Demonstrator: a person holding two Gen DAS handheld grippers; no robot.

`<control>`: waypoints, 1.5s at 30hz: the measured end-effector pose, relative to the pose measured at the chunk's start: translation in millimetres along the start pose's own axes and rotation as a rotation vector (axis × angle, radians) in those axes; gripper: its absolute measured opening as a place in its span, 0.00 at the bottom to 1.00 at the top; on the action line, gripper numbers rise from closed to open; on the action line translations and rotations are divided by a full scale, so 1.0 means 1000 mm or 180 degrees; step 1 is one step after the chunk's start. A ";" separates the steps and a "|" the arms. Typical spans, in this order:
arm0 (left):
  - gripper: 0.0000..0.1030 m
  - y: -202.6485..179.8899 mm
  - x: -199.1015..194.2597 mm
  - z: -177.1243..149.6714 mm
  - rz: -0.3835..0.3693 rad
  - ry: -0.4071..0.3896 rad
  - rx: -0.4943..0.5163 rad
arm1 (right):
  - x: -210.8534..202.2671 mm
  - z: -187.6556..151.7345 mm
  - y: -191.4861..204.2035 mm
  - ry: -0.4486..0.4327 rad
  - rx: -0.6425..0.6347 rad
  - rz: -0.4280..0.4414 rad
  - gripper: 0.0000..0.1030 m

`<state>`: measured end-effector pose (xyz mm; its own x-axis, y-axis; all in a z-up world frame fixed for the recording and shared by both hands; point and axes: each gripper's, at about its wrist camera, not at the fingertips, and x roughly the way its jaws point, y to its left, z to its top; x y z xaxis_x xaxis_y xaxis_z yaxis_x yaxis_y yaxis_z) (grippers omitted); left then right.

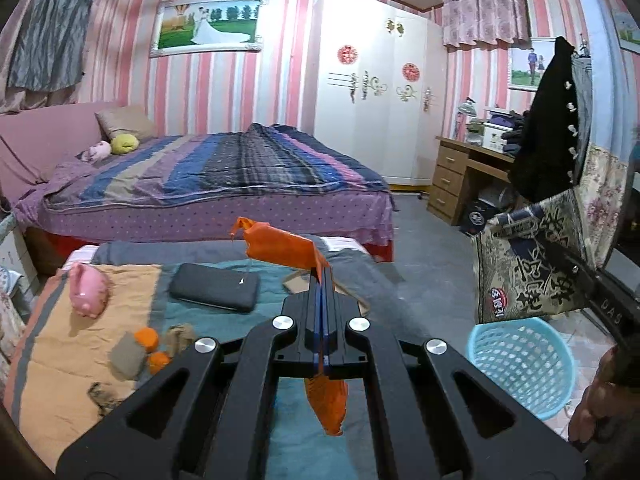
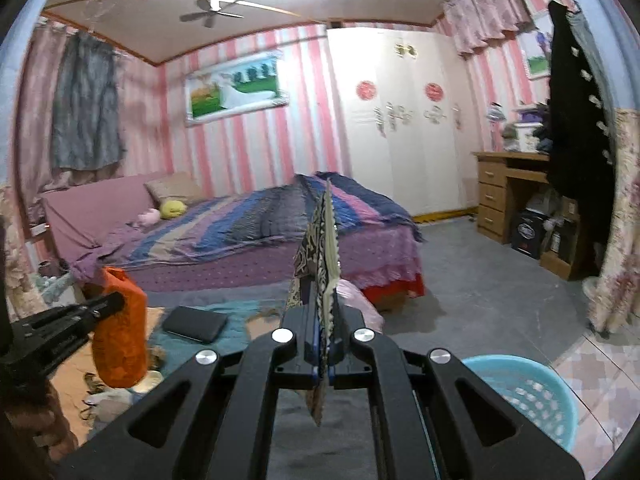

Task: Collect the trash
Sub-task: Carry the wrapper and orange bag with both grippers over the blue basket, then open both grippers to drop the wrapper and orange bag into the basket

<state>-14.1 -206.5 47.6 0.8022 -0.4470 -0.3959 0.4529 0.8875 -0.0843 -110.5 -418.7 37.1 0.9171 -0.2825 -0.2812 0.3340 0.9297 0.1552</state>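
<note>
My left gripper (image 1: 322, 276) is shut on an orange wrapper (image 1: 280, 246) that sticks up past the fingertips and hangs below them; the right wrist view shows the orange wrapper (image 2: 120, 336) at the left with the left gripper (image 2: 116, 302) clamped on it. My right gripper (image 2: 326, 292) is shut on a patterned snack bag (image 2: 324, 240), seen edge-on. In the left wrist view that snack bag (image 1: 528, 264) hangs broadside at the right, above a light blue plastic basket (image 1: 524, 364). The blue basket (image 2: 532, 392) lies at the lower right of the right wrist view.
A low cot with an orange and teal blanket (image 1: 100, 312) carries a black case (image 1: 214, 286), a pink toy (image 1: 88, 288) and orange and brown scraps (image 1: 148, 344). Behind stand a big bed (image 1: 224, 176), a white wardrobe (image 1: 376, 92) and a wooden desk (image 1: 460, 172).
</note>
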 end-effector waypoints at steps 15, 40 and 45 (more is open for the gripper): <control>0.00 -0.108 0.045 -0.015 -0.0760 0.0232 0.0056 | -0.006 0.000 -0.115 0.0274 0.0297 -0.0996 0.05; 0.62 -0.210 0.101 -0.049 -0.1305 0.0663 0.0175 | -0.031 -0.008 -0.202 0.0086 0.0993 -0.1361 0.77; 0.62 -0.162 0.080 -0.038 -0.0893 0.0564 0.0215 | -0.026 -0.002 -0.177 0.0029 0.0822 -0.1118 0.77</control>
<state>-38.2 -381.6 -4.7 0.5653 -0.6412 -0.5190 0.6759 0.7207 -0.1541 -193.6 -575.3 14.6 0.7366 -0.5679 -0.3674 0.6698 0.6877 0.2800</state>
